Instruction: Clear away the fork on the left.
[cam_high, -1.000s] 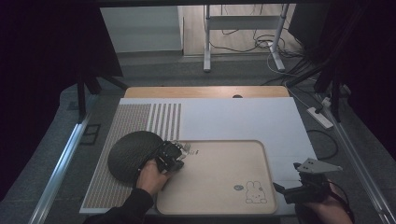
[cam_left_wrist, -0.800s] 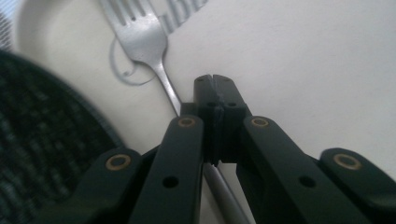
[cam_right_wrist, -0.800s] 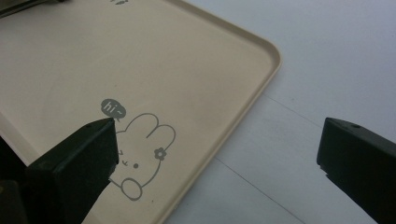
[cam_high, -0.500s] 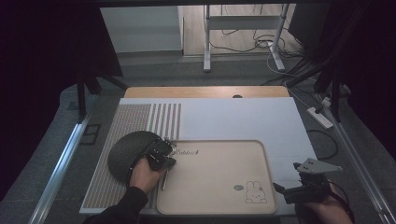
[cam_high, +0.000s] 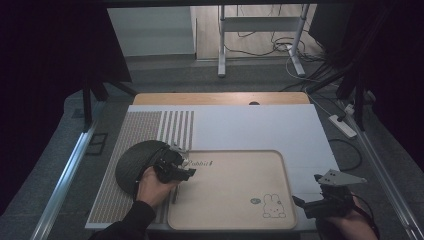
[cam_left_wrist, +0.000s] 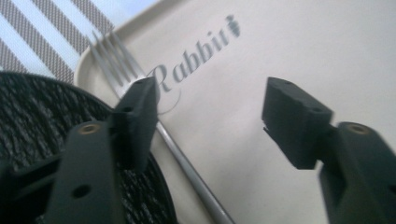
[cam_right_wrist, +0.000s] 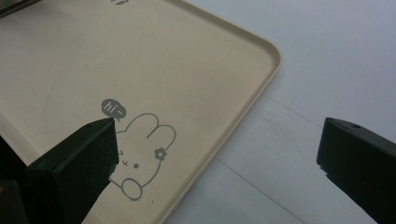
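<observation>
Forearms enter from below: the left hand (cam_high: 150, 186) holds the left gripper (cam_left_wrist: 210, 100) over the tray's (cam_high: 235, 220) left edge, jaws spread, empty, beside a fork (cam_left_wrist: 140, 81) lying on the tray next to a dark mat (cam_high: 135, 160). The right gripper (cam_right_wrist: 215, 154), released, hovers off the tray's right corner. The fork's handle runs out of frame.

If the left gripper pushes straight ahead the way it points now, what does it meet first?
Probably the beige tray floor near the Rabbit lettering. The left gripper is open; the fork lies by one jaw and might get brushed, though depth is unclear.
</observation>
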